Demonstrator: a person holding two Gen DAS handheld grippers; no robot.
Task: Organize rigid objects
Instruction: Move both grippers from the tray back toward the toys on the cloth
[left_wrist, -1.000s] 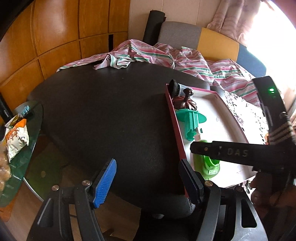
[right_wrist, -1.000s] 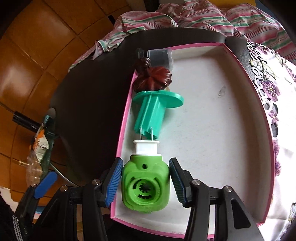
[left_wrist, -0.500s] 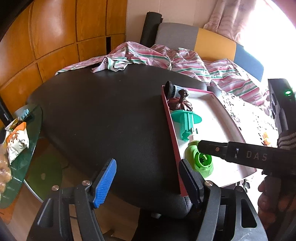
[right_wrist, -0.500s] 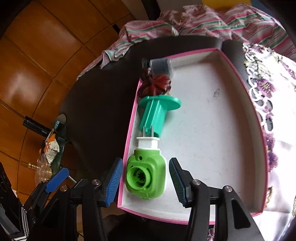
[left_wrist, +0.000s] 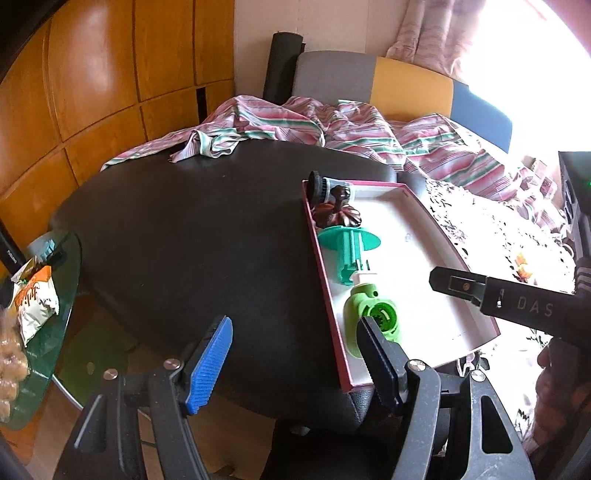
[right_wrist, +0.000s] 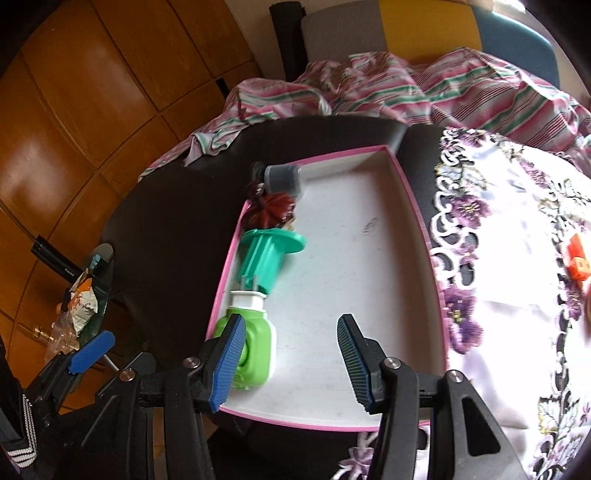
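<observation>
I see the black table (left_wrist: 192, 236) carrying the pink-rimmed tray (right_wrist: 421, 229), which sits right at the near edge with its corner close to the drop, so any shove from me could slide it off. Inside, four rigid pieces line the left wall: a grey cylinder (right_wrist: 284, 179) at the far corner, a dark brown ornament (right_wrist: 273, 208) touching it, a teal flanged spool (right_wrist: 271, 251) next, and the green plug-in device (right_wrist: 255, 347) nearest me, its white prongs (right_wrist: 248, 300) pointing into the spool. My right gripper (right_wrist: 291, 362) is spread wide and holds nothing; its left finger (right_wrist: 227, 360) hangs in front of the green device, and I cannot tell whether it touches. If I swing sideways from here, I judge that finger could clip the device and knock the row out of line, or jam the prongs into the spool. My left gripper (left_wrist: 291, 362) is also open and empty, low at the table edge, its right finger (left_wrist: 380, 360) close to the tray's corner; a careless lift there could tip the tray. Off to the right, small orange pieces (right_wrist: 580, 258) lie on the floral cloth (right_wrist: 517, 221), probably still to be fetched.
</observation>
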